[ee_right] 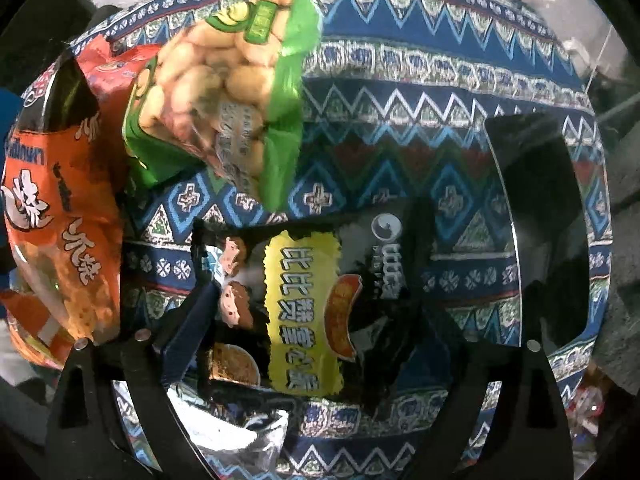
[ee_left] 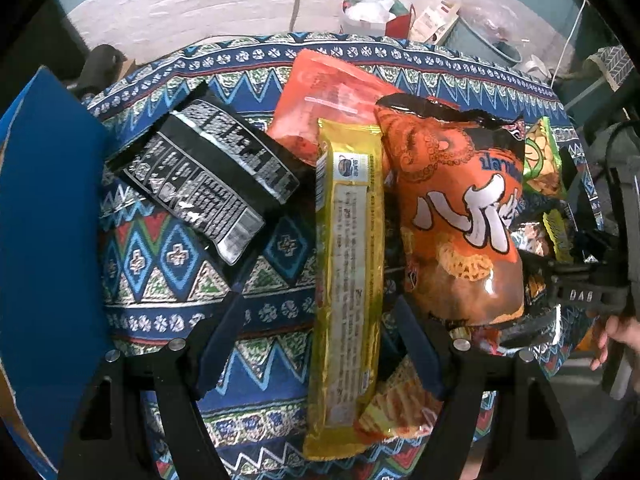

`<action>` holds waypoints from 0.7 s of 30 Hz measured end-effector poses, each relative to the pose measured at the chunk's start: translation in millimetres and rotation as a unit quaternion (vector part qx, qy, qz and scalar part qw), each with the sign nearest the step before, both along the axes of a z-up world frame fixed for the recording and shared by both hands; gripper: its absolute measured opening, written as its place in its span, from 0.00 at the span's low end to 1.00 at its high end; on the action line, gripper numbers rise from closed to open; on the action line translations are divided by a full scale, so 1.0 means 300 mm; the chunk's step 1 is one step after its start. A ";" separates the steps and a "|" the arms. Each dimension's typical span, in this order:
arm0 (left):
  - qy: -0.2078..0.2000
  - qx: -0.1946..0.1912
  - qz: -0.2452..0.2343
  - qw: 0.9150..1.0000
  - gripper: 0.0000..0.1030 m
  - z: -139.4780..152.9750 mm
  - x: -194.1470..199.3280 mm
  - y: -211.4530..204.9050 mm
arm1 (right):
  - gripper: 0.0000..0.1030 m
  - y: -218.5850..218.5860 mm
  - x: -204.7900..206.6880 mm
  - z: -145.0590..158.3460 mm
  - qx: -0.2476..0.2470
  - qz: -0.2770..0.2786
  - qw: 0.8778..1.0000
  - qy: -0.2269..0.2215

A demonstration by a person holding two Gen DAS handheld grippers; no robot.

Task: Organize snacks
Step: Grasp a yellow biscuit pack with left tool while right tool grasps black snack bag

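Between the spread, empty jaws of the left gripper lies a long yellow packet on the patterned cloth, an orange snack bag touching its right side.

Right gripper hangs open around a black-and-yellow snack bag; beyond it lies a green peanut bag.

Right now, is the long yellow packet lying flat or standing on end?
Lying flat. The long yellow packet lies lengthwise, back label up, on the patterned cloth, its right edge against the orange squid-snack bag.
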State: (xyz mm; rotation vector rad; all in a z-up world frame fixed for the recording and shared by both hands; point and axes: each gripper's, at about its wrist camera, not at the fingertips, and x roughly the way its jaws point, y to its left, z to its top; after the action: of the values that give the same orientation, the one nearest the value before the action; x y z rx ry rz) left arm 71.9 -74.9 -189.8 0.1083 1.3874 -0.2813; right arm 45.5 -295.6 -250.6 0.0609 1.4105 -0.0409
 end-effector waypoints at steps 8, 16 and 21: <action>0.007 -0.005 -0.016 1.000 0.67 -0.044 0.012 -0.045 | 0.32 0.046 -0.025 0.012 -0.013 0.035 0.999 -0.026; 0.014 -0.002 -0.025 1.000 0.31 -0.087 0.000 -0.072 | 0.25 0.001 -0.042 0.064 -0.016 0.032 0.999 -0.042; -0.004 0.011 -0.030 0.999 0.31 -0.057 -0.022 -0.060 | 0.25 -0.026 -0.032 0.154 -0.003 0.028 0.998 -0.055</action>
State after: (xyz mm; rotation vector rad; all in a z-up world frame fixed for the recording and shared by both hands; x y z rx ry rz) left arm 65.3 -92.8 -207.0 0.1689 1.3807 -0.3151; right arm 36.0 -303.4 -204.5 0.0190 1.3013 0.0053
